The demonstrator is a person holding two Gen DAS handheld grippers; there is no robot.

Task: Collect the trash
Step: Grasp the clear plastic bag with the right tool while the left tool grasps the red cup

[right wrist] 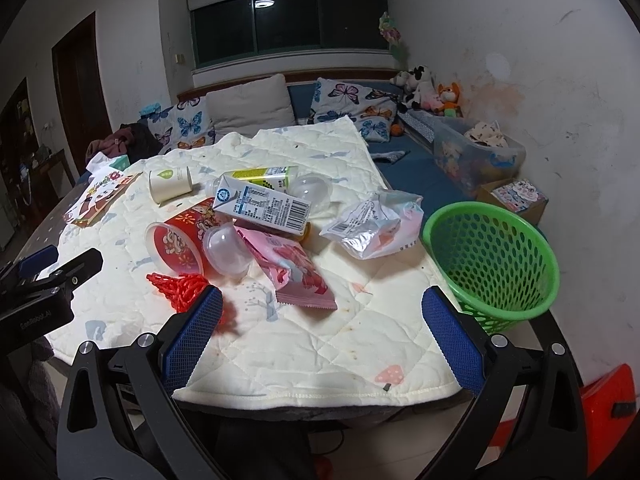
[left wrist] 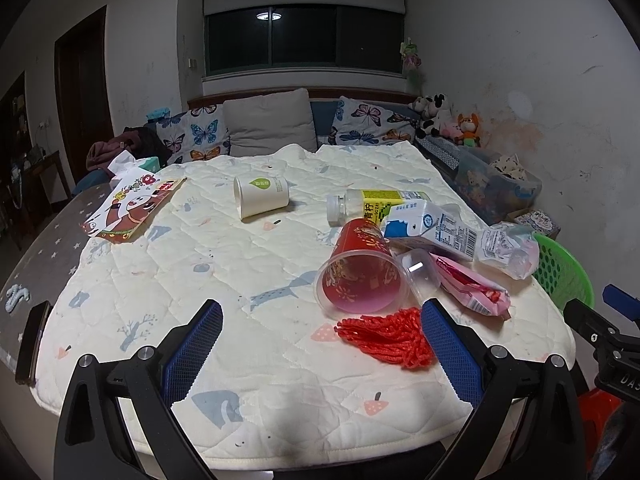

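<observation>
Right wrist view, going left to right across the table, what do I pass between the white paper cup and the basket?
White paper cup → red cup lying on its side → pink snack wrapper → crumpled silver wrapper → green basket.

Lettering reading "GenRobot.AI" is faintly legible on the black gripper body (right wrist: pixel 30 314) at the left edge of the right wrist view. In the left wrist view, the letters "DAS" show on the black gripper body (left wrist: pixel 622 378) at the right edge, cut off by the frame. The yellow-labelled bottle (left wrist: pixel 370 202) carries large Chinese characters, while the milk carton (right wrist: pixel 262 206) bears a barcode and fine print too small to read.
</observation>
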